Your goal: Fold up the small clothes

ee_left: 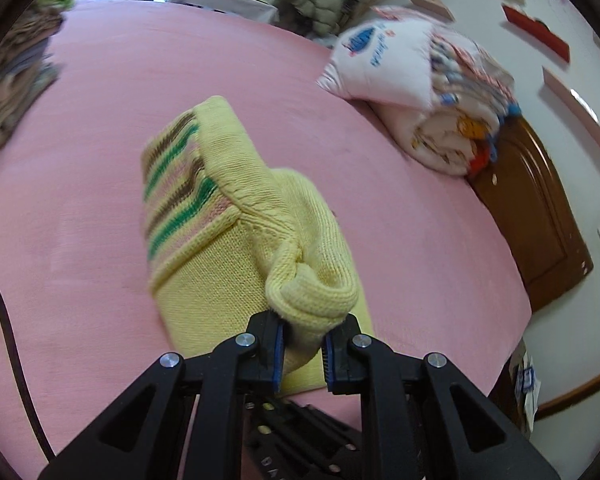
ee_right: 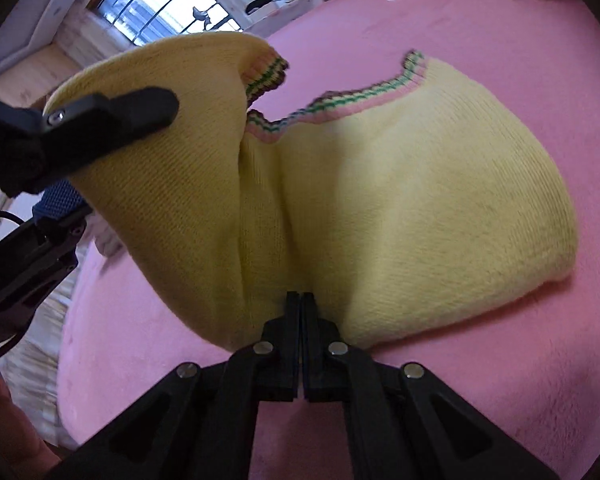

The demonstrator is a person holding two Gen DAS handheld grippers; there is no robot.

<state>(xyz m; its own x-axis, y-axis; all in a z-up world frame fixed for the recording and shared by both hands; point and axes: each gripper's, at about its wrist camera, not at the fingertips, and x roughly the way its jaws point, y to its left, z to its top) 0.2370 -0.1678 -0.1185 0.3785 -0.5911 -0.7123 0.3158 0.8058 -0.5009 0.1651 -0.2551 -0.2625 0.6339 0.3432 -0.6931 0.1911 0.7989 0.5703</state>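
A small yellow knitted sweater (ee_left: 236, 216) with green, brown and pink stripes lies on the pink bed (ee_left: 100, 120). My left gripper (ee_left: 303, 344) is shut on a bunched yellow edge of it and lifts that part off the bed. In the right wrist view the sweater (ee_right: 400, 200) spreads ahead, its striped hem at the far side. My right gripper (ee_right: 302, 312) is shut on the sweater's near edge at bed level. The left gripper (ee_right: 112, 116) shows at the upper left there, holding up a raised fold.
A stack of folded clothes (ee_left: 12, 80) sits at the bed's left edge. A rolled white quilt and pillow (ee_left: 416, 92) lie at the far right beside the brown headboard (ee_left: 540, 216). A dark cable (ee_left: 4, 320) runs at the left. A window (ee_right: 168, 4) is behind.
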